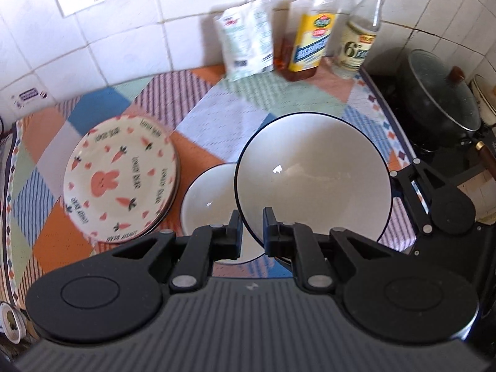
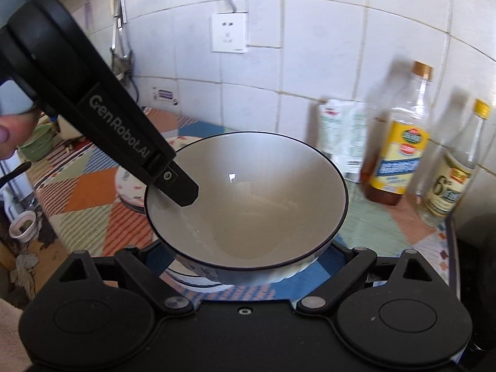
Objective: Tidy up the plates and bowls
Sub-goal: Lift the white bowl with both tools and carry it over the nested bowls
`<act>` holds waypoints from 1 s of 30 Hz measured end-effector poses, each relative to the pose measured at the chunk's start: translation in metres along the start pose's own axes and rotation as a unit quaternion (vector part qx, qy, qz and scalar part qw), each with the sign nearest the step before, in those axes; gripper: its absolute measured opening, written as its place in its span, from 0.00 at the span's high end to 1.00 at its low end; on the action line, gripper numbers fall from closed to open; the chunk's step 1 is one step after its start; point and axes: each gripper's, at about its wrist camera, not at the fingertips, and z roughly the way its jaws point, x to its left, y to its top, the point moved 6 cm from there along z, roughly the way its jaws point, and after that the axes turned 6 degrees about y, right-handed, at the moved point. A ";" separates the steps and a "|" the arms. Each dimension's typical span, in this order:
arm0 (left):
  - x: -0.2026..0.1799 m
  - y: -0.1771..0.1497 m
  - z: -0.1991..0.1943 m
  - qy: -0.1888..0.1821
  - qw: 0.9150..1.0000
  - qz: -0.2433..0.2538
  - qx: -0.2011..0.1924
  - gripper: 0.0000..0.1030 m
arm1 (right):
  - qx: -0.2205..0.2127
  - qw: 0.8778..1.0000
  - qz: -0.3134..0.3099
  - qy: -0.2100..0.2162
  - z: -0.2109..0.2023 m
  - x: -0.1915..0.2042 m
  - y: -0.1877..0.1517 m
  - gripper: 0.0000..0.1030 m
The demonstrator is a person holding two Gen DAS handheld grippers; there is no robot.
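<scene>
Bowl (image 1: 313,179), white with a dark rim, hung above the patchwork-covered table (image 1: 217,117), its near rim pinched in the closed left tool (image 1: 251,232), which pointed steeply down. A second bowl (image 1: 207,204) sat below at eight o'clock, beside stacked rabbit plates (image 1: 121,176). The right tool (image 2: 248,266) angled down with its jaws spread wide beneath the bowl; whether it gripped, I couldn't tell.

A large bowl (image 1: 313,176) is hanging above a smaller bowl (image 1: 207,204) on the patchwork cloth (image 1: 217,117). The plate stack (image 1: 121,176) is sitting left of them. Two bottles (image 1: 313,31) and a pouch (image 1: 248,40) are standing far, against the wall; a lidded pot (image 1: 440,93) is sitting right.
</scene>
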 end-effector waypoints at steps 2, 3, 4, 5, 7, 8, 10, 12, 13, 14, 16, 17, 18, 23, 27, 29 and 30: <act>0.006 -0.004 0.003 0.006 1.000 -0.006 0.005 0.89 | 0.006 1.000 -0.002 0.008 0.006 0.005 0.000 0.06; 0.009 -0.005 0.005 0.008 1.000 -0.008 0.008 0.89 | 0.009 1.000 -0.004 0.011 0.009 0.007 -0.001 0.06; 0.011 -0.007 0.007 0.010 1.000 -0.011 0.011 0.89 | 0.012 1.000 -0.005 0.015 0.011 0.009 -0.001 0.06; 0.013 -0.008 0.009 0.012 1.000 -0.013 0.015 0.89 | 0.015 1.000 -0.006 0.018 0.014 0.011 -0.002 0.06; 0.017 -0.009 0.011 0.016 0.999 -0.018 0.027 0.89 | 0.025 0.999 -0.007 0.033 0.018 0.013 -0.003 0.06; 0.018 -0.010 0.010 0.016 0.999 -0.019 0.029 0.89 | 0.032 0.999 -0.003 0.042 0.020 0.014 -0.002 0.06; 0.021 -0.011 0.009 0.013 0.999 -0.021 0.027 0.89 | 0.037 0.998 -0.006 0.050 0.020 0.014 -0.001 0.06; 0.022 -0.011 0.009 0.013 0.999 -0.024 0.026 0.89 | 0.036 0.998 -0.019 0.051 0.020 0.016 0.000 0.06; 0.024 -0.011 0.010 0.014 0.999 -0.026 0.028 0.89 | 0.038 0.998 -0.020 0.055 0.021 0.016 0.001 0.07; 0.025 -0.011 0.013 0.015 0.999 -0.027 0.030 0.89 | 0.043 0.997 -0.020 0.060 0.023 0.016 0.001 0.07; 0.029 -0.012 0.019 0.014 0.998 -0.038 0.038 0.89 | 0.051 0.996 -0.022 0.069 0.028 0.014 0.001 0.07; 0.031 -0.012 0.022 0.017 0.998 -0.040 0.043 0.89 | 0.056 0.995 -0.018 0.078 0.031 0.014 0.000 0.07; 0.032 -0.013 0.025 0.021 0.998 -0.040 0.046 0.89 | 0.063 0.994 -0.010 0.089 0.033 0.013 0.000 0.07; 0.039 -0.013 0.039 0.023 0.998 -0.044 0.050 0.89 | 0.071 0.992 -0.011 0.099 0.045 0.014 -0.002 0.07; 0.045 -0.015 0.054 0.029 0.997 -0.045 0.058 0.89 | 0.085 0.991 -0.019 0.103 0.051 0.016 -0.004 0.08; 0.049 -0.016 0.061 0.023 0.996 -0.051 0.066 0.89 | 0.092 0.990 -0.024 0.106 0.052 0.016 -0.004 0.08; 0.050 -0.017 0.063 0.021 0.996 -0.054 0.071 0.89 | 0.096 0.989 -0.026 0.109 0.053 0.015 -0.005 0.08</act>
